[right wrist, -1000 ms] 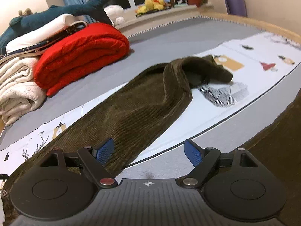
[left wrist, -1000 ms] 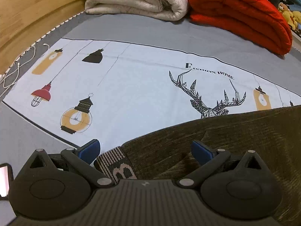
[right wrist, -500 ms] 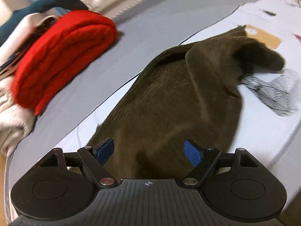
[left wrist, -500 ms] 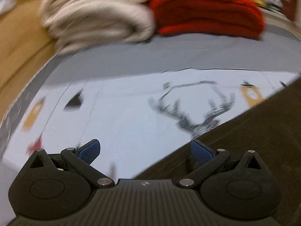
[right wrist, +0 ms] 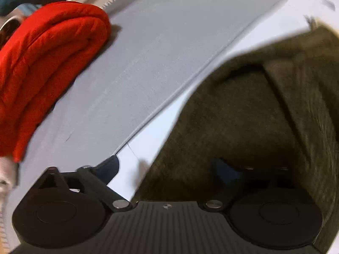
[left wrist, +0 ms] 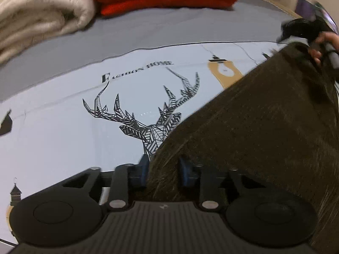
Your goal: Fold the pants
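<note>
Dark olive corduroy pants (left wrist: 258,127) lie on a white printed sheet (left wrist: 63,127) on the bed. My left gripper (left wrist: 162,170) is shut on a bunched edge of the pants, its blue pads pressed on the fabric. In the right wrist view the pants (right wrist: 243,116) fill the right side, with a leg folded over. My right gripper (right wrist: 169,169) is open, its left finger over the sheet and its right finger over the pants. The right gripper and the hand holding it also show far right in the left wrist view (left wrist: 307,31).
A red folded blanket (right wrist: 48,59) and a cream folded blanket (left wrist: 31,14) lie on the grey bedcover (right wrist: 159,53) behind the sheet. The sheet bears a deer print (left wrist: 148,118) just left of the pants.
My left gripper has shut on the pants' edge and swung right along the sheet. My right gripper has moved forward and down, close onto the far part of the pants, still open.
</note>
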`<state>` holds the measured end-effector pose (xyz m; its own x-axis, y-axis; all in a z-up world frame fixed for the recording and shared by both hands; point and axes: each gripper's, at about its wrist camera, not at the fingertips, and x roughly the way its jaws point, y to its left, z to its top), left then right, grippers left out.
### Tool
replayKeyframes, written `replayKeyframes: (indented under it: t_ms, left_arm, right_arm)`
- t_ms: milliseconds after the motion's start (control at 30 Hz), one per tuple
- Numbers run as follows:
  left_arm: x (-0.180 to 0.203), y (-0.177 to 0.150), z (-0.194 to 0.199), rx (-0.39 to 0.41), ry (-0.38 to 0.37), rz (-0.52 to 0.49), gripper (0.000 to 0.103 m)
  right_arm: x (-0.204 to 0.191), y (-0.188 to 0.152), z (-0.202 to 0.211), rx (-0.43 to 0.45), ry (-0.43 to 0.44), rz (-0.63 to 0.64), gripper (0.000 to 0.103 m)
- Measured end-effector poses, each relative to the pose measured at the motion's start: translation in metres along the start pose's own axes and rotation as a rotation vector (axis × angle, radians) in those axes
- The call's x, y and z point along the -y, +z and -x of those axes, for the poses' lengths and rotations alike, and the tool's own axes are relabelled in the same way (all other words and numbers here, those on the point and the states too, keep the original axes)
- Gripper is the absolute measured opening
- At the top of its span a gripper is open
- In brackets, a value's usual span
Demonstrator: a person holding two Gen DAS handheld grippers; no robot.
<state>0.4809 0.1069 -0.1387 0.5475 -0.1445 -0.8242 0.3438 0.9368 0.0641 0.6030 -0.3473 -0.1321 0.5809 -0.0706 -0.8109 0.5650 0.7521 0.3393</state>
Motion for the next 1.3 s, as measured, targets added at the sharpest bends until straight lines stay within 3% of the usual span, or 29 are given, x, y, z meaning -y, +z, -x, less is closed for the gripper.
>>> replayKeyframes:
  t_ms: [33,67,200,400,500,633,700,767,800,867,933,967,1000,1067,1300]
  left_arm:
    - [0.001,-0.003,0.002,0.005,0.0,-0.006,0.022]
    - [0.001,-0.004,0.005,-0.002,-0.001,-0.008,0.02]
    - [0.005,0.0,0.029,-0.002,0.014,0.01,0.016]
    - [0.046,-0.03,0.13,0.089,0.024,-0.033,0.016]
    - [0.072,-0.069,0.187,0.121,-0.017,-0.017,0.016]
    - [0.11,-0.136,0.215,0.066,-0.068,-0.02,0.022]
    - [0.125,-0.164,0.203,0.0,-0.072,0.0,0.032]
    - [0.131,-0.183,0.188,-0.057,-0.037,0.061,0.065]
    - [0.131,-0.189,0.183,-0.069,-0.027,0.098,0.072]
    - [0.128,-0.205,0.186,-0.015,-0.031,0.191,0.09]
    - [0.124,-0.214,0.191,0.031,-0.027,0.296,0.1]
    - [0.12,-0.216,0.191,0.04,-0.027,0.345,0.103]
    - [0.116,-0.215,0.191,0.044,-0.028,0.385,0.103]
    - [0.112,-0.216,0.19,0.047,-0.027,0.442,0.103]
    - [0.104,-0.207,0.18,0.03,0.071,0.504,0.103]
  right_arm:
    - [-0.007,-0.003,0.001,0.021,-0.089,0.077,0.026]
    - [-0.005,-0.004,0.004,0.021,-0.073,0.091,0.008]
    - [0.033,-0.004,0.051,0.052,0.009,0.034,0.006]
    - [0.13,-0.028,0.215,0.16,0.243,0.073,0.006]
    - [0.201,-0.068,0.293,0.206,0.299,0.063,0.006]
    - [0.285,-0.144,0.342,0.227,0.25,0.034,0.006]
    - [0.314,-0.171,0.328,0.157,0.172,-0.023,0.009]
    - [0.336,-0.187,0.297,0.072,0.138,-0.133,0.012]
    - [0.349,-0.196,0.284,0.048,0.145,-0.198,0.014]
    - [0.363,-0.199,0.272,-0.047,0.134,-0.275,0.016]
    - [0.374,-0.194,0.279,-0.004,0.246,-0.264,0.031]
    - [0.377,-0.192,0.283,0.028,0.244,-0.239,0.05]
    - [0.38,-0.191,0.287,0.065,0.202,-0.218,0.059]
    - [0.385,-0.191,0.29,0.101,0.133,-0.196,0.061]
    - [0.399,-0.19,0.281,0.042,0.128,-0.235,0.068]
